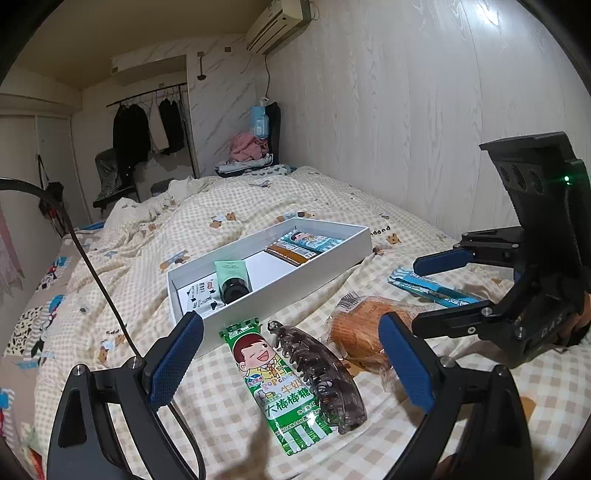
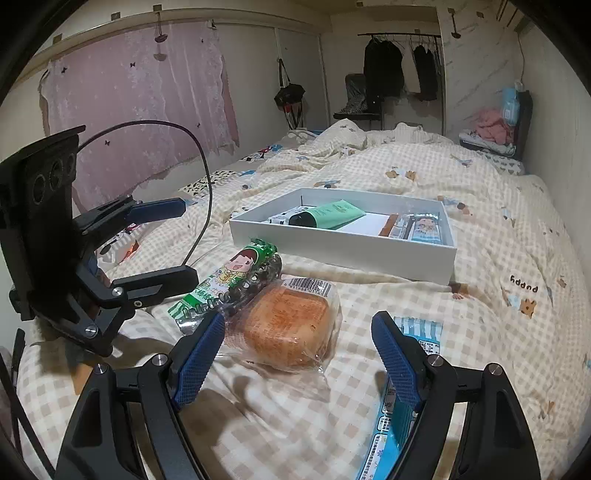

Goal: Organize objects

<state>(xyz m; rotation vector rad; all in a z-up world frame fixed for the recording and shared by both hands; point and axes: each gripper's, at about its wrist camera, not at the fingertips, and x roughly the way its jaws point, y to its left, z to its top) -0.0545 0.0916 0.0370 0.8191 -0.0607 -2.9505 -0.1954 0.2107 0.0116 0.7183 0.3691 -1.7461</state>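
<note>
**Hovering over snacks and a hair clip beside a white box on the bed**

Looking along my left gripper (image 1: 291, 363), I see its blue ribbed pads spread wide with nothing gripped. Between them on the checked quilt (image 1: 236, 206) lie a flat green lollipop packet (image 1: 273, 384) printed with a cartoon child and, touching its right edge, a translucent brown claw hair clip (image 1: 317, 373) with curved teeth. Just right sits a square orange bun in crinkly clear wrap (image 1: 356, 332). Behind them stands a shallow white cardboard box (image 1: 273, 291) holding a mint-green tube with a black cap (image 1: 231, 277), a brown strip and a blue snack packet.

My right gripper (image 2: 299, 360) also stands open and empty, pads either side of the bun's near edge. This view alone shows a blue striped packet (image 2: 399, 410) running under the right pad, and a pink lace curtain (image 2: 140, 103); the left view alone shows the wall air conditioner (image 1: 275, 26).
</note>
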